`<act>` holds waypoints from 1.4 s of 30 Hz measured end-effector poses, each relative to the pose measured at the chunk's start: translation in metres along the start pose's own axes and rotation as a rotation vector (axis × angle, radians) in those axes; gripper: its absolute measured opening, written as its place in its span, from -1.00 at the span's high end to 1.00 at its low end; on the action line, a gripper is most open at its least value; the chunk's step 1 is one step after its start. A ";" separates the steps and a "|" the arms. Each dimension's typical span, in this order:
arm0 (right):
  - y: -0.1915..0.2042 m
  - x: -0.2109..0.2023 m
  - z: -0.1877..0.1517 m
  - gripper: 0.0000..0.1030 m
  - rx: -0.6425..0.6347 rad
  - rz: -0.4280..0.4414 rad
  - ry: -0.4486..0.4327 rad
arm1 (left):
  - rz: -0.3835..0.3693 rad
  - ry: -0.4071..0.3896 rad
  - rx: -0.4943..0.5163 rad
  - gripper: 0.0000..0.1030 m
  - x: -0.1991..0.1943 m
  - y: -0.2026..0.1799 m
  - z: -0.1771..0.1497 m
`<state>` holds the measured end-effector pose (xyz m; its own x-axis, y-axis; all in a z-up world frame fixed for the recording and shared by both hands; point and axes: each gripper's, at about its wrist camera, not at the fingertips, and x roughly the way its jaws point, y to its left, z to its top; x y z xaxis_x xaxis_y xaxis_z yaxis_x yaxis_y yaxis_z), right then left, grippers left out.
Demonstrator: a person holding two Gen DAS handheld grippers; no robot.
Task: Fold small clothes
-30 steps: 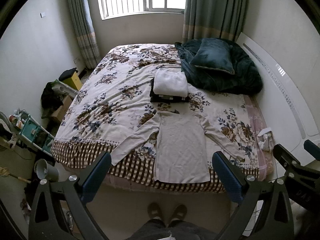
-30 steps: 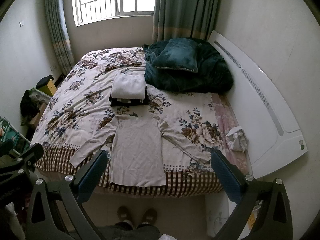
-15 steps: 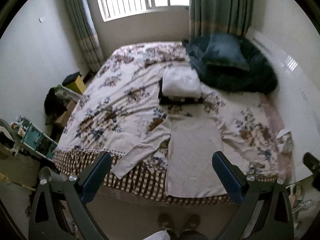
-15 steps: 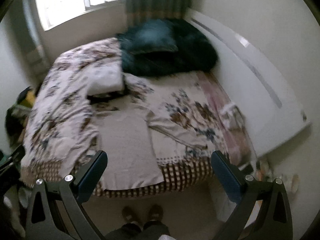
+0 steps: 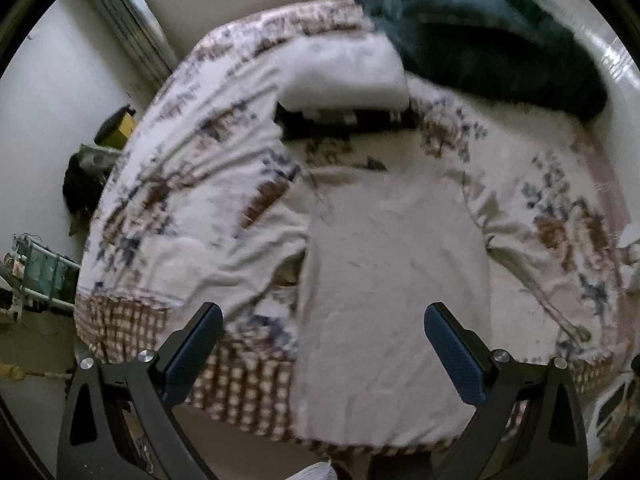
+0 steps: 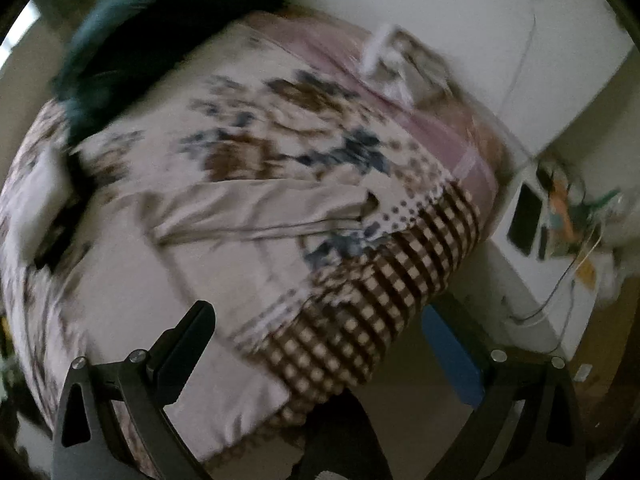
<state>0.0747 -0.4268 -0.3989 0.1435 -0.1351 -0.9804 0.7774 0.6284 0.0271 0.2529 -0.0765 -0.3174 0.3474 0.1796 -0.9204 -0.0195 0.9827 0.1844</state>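
Nearest to me, the left gripper (image 5: 320, 344) hangs over the foot edge of the bed (image 5: 132, 328) with its jaws spread wide and nothing between them; the right gripper (image 6: 316, 344) is released in the same way, empty, tipped toward the bed's foot corner on the headboard side.

Beneath them lies the long-sleeved shirt (image 5: 392, 288), pale grey, spread flat on its back with the hem draped just over the foot edge and the neck pointing up the bed; one sleeve (image 5: 240, 272) runs out along the foot edge on the window-wall side, the other sleeve (image 6: 272, 212) stretches toward the headboard side and ends near the checked border. It looks thin and light, soft and limp, likely to sag and crease when lifted, and I would guess it slides easily on the floral sheet; the cuffs, the shoulder seams or the hem corners seem the sensible places to pinch, taking both layers together.

Further up, past the collar, a stack of folded clothes (image 5: 340, 76) sits mid-bed; beyond that a dark green quilt (image 5: 500, 48) is heaped at the far corner.
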 end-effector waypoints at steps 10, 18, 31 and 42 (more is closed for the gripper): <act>-0.075 0.181 0.053 -0.98 0.485 0.061 0.177 | 0.033 0.219 -0.060 -1.00 0.161 -0.079 0.015; -0.095 0.247 0.053 -0.08 0.774 0.163 0.182 | 0.015 0.271 -0.029 -1.00 0.215 -0.116 0.011; 0.018 0.160 0.110 0.90 0.299 0.163 -0.074 | -0.054 0.190 -0.109 -1.00 0.200 -0.087 0.006; 0.257 0.059 0.040 0.91 -0.359 0.416 -0.072 | 0.012 0.133 -0.298 -1.00 0.157 0.036 -0.030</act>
<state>0.3080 -0.3040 -0.4417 0.4453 0.1359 -0.8850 0.3909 0.8598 0.3287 0.2785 -0.0115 -0.4653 0.2200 0.1766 -0.9594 -0.3031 0.9472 0.1048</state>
